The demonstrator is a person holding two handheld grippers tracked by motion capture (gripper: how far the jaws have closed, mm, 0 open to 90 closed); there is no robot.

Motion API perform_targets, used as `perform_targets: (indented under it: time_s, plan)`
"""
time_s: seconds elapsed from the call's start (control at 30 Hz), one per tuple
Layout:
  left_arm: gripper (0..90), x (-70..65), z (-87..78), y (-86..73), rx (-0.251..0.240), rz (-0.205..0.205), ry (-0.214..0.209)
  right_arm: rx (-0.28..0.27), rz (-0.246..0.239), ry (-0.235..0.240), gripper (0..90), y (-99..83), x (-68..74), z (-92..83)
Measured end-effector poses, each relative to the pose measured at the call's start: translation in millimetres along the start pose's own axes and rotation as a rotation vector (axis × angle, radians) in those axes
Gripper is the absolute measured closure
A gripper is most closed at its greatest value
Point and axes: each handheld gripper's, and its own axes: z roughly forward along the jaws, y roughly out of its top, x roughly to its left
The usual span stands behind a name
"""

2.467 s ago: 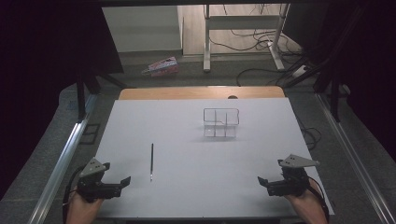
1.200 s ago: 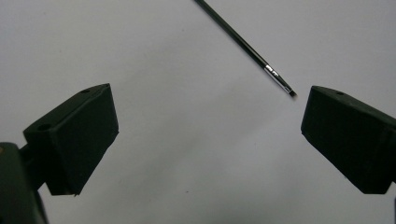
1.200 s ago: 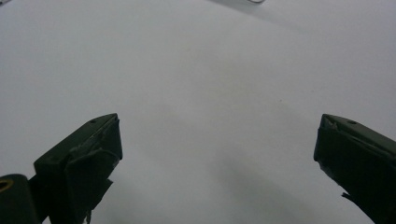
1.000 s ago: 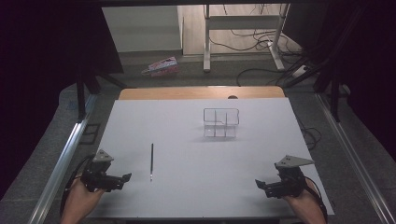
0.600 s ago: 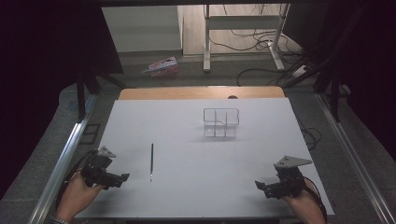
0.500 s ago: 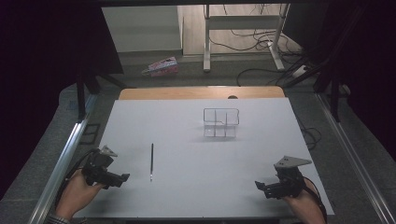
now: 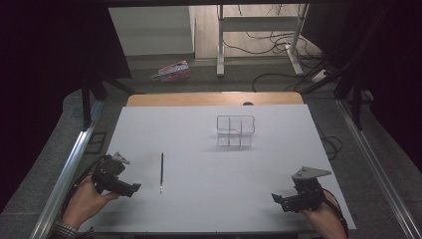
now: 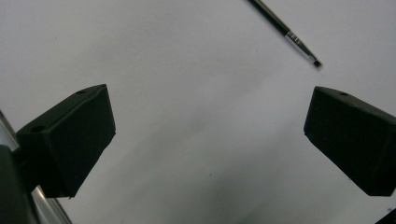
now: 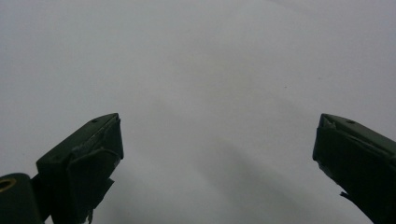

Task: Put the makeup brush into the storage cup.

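Brush [image 7: 161, 172]: lay flat on table [image 7: 209, 149], well apart from clear organizer [image 7: 235, 131].
Left gripper [image 7: 133, 188]: jaws wide, empty, just beside brush.
Right gripper [image 7: 276, 198]: jaws wide, empty, far from brush.

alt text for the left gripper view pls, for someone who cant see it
Two wide-open black tongs of the left gripper rise from the bottom corners over a bare white table top, touching nothing. Beyond them, at the upper right, lies the tip end of a thin black brush with a silver ferrule, apart from both tongs.
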Motion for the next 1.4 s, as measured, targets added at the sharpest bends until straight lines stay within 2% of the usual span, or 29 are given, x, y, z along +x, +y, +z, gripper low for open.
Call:
perform_targets:
  time_s: [0.37, 1.1, 1.4]
  plan:
    - [4.6, -5.2, 7.0, 16.5, 0.003, 0.006, -0.009, 0.003, -0.001, 0.013, 1.8, -0.1, 0.9, 0.6]
    - [7.6, -16.0, 22.1, 60.1, 0.022, 0.06, -0.02, 0.009, -0.004, 0.022, 1.8, -0.4, 1.4, 1.6]
    - [7.8, -22.6, 31.1, 75.7, 0.025, 0.065, -0.034, 0.013, -0.006, 0.023, 1.9, -0.6, 1.3, 1.9]
